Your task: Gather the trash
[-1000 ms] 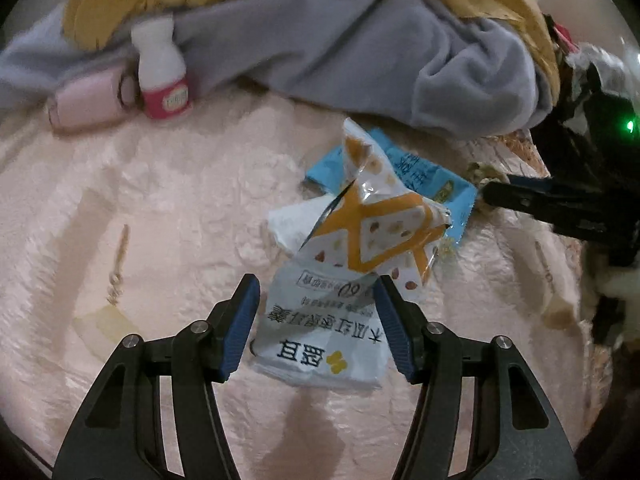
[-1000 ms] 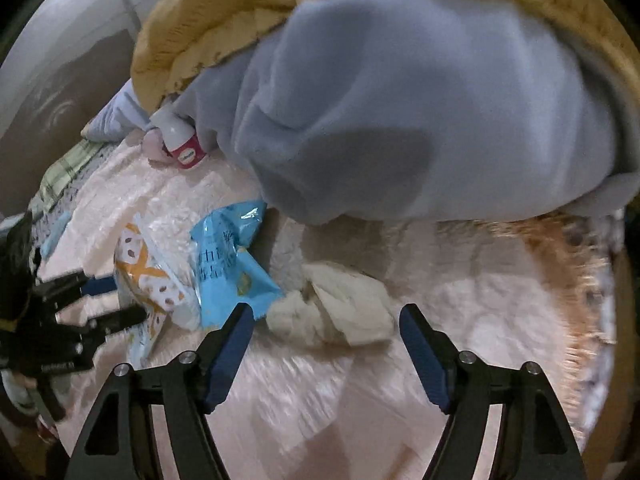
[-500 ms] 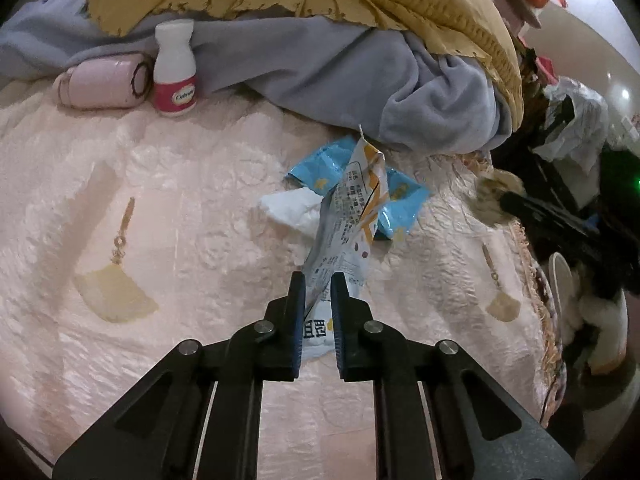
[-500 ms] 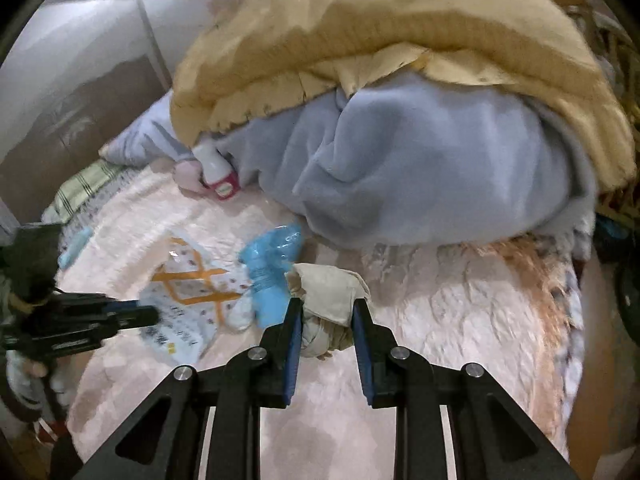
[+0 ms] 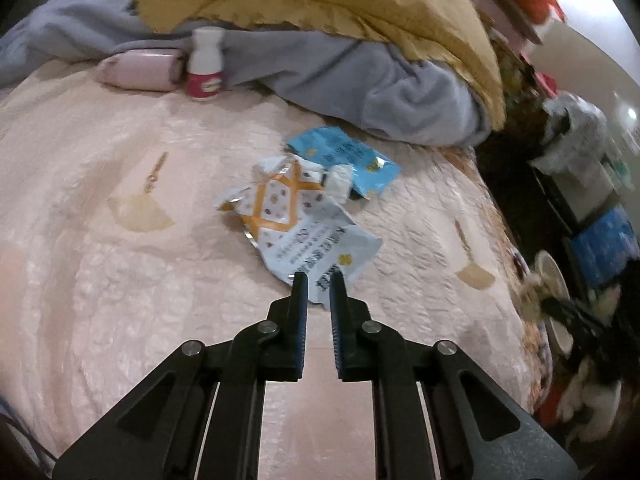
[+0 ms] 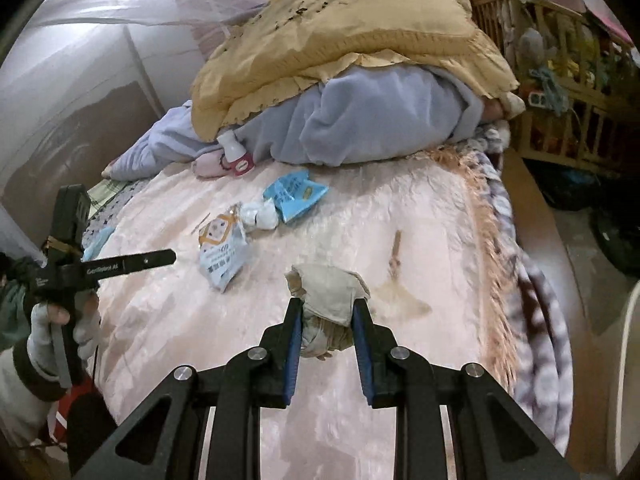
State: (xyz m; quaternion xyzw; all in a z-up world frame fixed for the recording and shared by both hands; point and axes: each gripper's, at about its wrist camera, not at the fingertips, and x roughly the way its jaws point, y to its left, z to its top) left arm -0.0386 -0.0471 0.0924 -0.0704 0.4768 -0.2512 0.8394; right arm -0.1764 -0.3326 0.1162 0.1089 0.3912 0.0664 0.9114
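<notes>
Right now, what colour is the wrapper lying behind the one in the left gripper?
Light blue with a small yellow mark, blue wrapper; clearest in the left wrist view.

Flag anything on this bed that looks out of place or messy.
Litter lies mid-bedspread: a torn blue packet and a crumpled white wad. The left gripper pinches a crinkled white-and-orange snack bag; the right gripper holds a balled tissue. A small bottle stands against the blankets.
</notes>
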